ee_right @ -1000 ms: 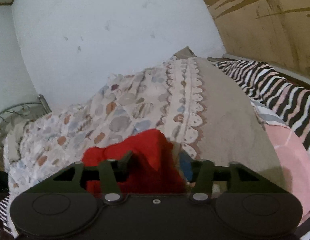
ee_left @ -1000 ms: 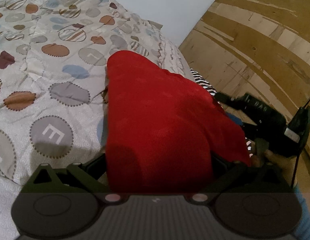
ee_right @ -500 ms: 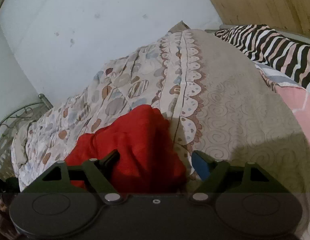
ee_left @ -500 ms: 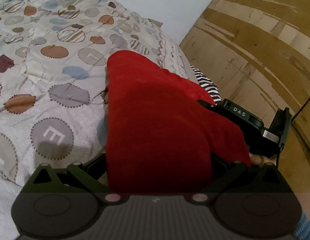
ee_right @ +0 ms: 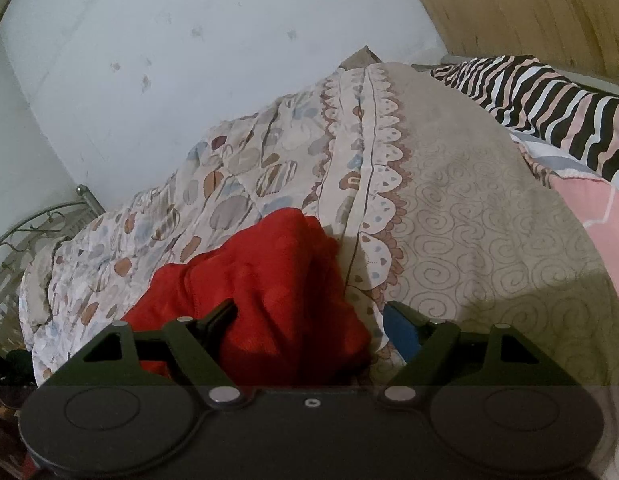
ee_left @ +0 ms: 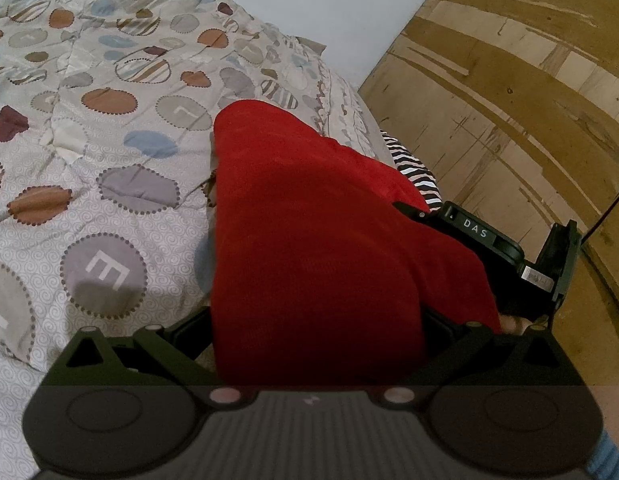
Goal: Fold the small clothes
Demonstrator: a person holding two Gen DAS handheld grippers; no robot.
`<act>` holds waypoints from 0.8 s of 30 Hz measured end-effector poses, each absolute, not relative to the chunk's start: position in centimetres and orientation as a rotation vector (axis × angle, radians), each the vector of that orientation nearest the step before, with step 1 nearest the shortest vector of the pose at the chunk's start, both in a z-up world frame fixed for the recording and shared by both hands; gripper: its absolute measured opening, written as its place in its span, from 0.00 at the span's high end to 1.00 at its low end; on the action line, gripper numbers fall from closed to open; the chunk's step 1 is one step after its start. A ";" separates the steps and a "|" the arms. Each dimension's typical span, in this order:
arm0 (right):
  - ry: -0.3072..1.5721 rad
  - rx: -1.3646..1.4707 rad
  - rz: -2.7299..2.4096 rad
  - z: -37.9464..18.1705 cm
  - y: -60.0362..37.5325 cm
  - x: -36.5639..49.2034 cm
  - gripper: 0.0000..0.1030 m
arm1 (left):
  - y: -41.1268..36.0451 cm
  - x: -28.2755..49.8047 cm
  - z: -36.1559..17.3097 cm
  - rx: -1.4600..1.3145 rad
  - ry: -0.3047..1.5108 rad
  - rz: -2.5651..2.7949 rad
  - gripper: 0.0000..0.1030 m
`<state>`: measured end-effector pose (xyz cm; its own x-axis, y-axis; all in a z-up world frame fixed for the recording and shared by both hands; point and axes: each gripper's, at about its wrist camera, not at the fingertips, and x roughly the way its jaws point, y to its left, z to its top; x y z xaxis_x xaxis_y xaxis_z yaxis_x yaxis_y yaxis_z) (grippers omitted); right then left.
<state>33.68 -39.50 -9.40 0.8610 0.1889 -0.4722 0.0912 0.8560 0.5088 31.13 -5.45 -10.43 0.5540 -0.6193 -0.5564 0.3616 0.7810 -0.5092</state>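
Note:
A red garment lies bunched on the patterned quilt. Its near end drapes over my left gripper and hides the fingertips. The finger bases stand wide apart with the cloth filling the gap. In the right wrist view the same red garment sits between the jaws of my right gripper, which is open. Its left finger rests on the cloth, and its blue-padded right finger stands clear of it over the quilt. From the left wrist view my right gripper reaches the garment's right edge.
The quilt covers a bed against a white wall. A zebra-striped cloth and a pink one lie at the right. A wooden panel stands beyond. A metal bed frame shows at the far left.
My right gripper's jaws have spread wider, and it has sunk and come up to the garment's right edge. The left gripper and the cloth over it have stayed still.

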 end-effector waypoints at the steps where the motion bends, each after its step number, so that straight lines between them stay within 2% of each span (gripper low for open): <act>1: 0.537 0.547 0.053 -9.4 -39.5 33.7 0.23 | -5.4 31.2 -10.4 -0.361 0.794 -0.595 0.00; 8: 0.553 0.566 0.056 -8.0 -39.2 34.1 0.22 | -4.9 31.9 -10.7 -0.387 0.818 -0.619 0.00; 12: 0.575 0.543 0.075 -7.7 -38.9 35.1 0.37 | -4.9 32.1 -10.5 -0.394 0.827 -0.625 0.00; 15: 0.587 0.467 0.064 -7.9 -38.0 35.2 0.42 | -4.2 32.8 -9.9 -0.462 0.848 -0.640 0.00; 19: 0.582 0.498 0.072 -8.6 -38.6 34.8 0.42 | -3.3 33.5 -9.8 -0.567 0.849 -0.643 0.00; 24: 0.579 0.543 0.082 -9.2 -39.3 34.8 0.41 | -4.0 33.0 -9.4 -0.499 0.835 -0.618 0.00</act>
